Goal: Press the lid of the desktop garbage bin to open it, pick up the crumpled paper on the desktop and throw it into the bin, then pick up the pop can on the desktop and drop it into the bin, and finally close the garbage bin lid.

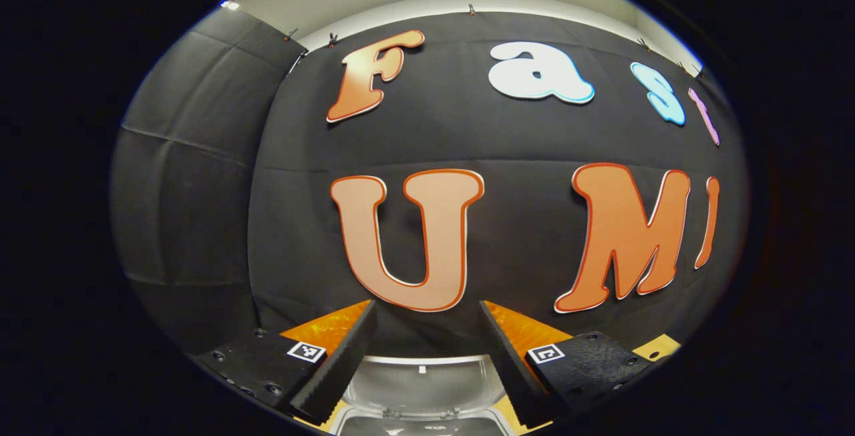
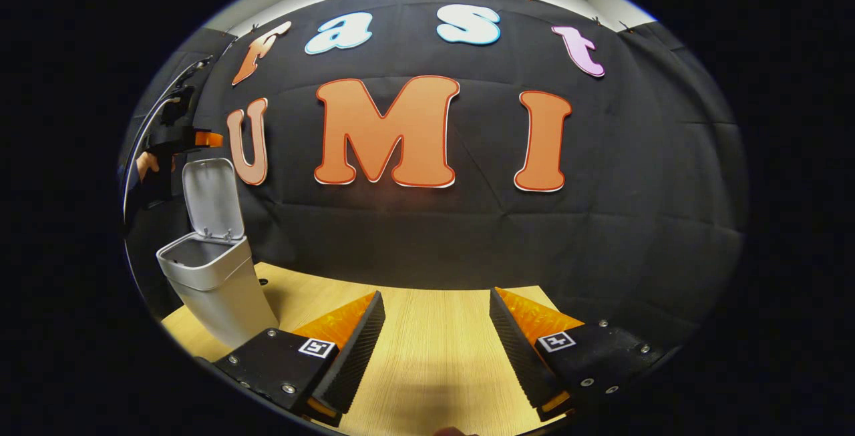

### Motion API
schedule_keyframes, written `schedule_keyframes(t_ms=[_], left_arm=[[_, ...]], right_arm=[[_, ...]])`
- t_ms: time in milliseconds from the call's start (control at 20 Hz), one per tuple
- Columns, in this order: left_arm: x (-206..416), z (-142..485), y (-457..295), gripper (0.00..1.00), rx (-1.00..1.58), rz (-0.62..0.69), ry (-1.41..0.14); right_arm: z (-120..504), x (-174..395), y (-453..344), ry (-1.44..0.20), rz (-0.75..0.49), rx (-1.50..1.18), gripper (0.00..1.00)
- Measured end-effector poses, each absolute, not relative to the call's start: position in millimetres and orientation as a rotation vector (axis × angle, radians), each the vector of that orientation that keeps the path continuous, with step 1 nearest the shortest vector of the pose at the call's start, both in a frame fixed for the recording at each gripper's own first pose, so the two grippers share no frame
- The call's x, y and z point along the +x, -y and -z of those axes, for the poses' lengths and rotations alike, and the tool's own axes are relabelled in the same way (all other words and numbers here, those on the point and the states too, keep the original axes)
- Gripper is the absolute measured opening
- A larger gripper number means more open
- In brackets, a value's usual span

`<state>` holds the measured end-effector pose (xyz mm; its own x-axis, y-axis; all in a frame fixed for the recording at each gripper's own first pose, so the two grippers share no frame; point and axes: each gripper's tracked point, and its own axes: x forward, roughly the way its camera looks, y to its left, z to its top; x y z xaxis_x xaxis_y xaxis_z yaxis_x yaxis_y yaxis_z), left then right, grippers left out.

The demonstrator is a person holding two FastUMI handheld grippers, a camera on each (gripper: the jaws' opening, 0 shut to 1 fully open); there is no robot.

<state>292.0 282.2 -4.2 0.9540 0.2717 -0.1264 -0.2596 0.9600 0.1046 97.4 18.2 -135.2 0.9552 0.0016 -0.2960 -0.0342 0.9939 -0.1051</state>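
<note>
A white desktop bin (image 2: 220, 289) stands on the wooden table (image 2: 434, 356) at the left of the right gripper view, its lid (image 2: 210, 199) raised upright and its mouth open. My left gripper (image 2: 190, 139), held by a hand (image 2: 143, 165), hovers just above the lid's top edge. In the left gripper view my left gripper (image 1: 427, 309) is open with nothing between its fingers, and the raised lid (image 1: 421, 382) lies right below them. My right gripper (image 2: 435, 296) is open over bare table, to the right of the bin, holding nothing.
The black cloth wall (image 2: 467, 236) closes the table off at the back and on the left. The table's far edge runs just behind the bin. Bare wood stretches in front of my right gripper.
</note>
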Motion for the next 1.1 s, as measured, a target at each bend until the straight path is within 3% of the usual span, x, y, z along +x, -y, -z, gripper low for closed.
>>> schedule_keyframes(t_ms=[350,1100], left_arm=[[283,24,-286,0.93,0.087,-0.266,-0.226],[167,78,-248,0.94,0.024,-0.216,-0.419]], right_arm=[[140,95,-11,-0.317,0.002,-0.101,0.94],[143,92,-30,-0.311,-0.067,-0.086,0.94]])
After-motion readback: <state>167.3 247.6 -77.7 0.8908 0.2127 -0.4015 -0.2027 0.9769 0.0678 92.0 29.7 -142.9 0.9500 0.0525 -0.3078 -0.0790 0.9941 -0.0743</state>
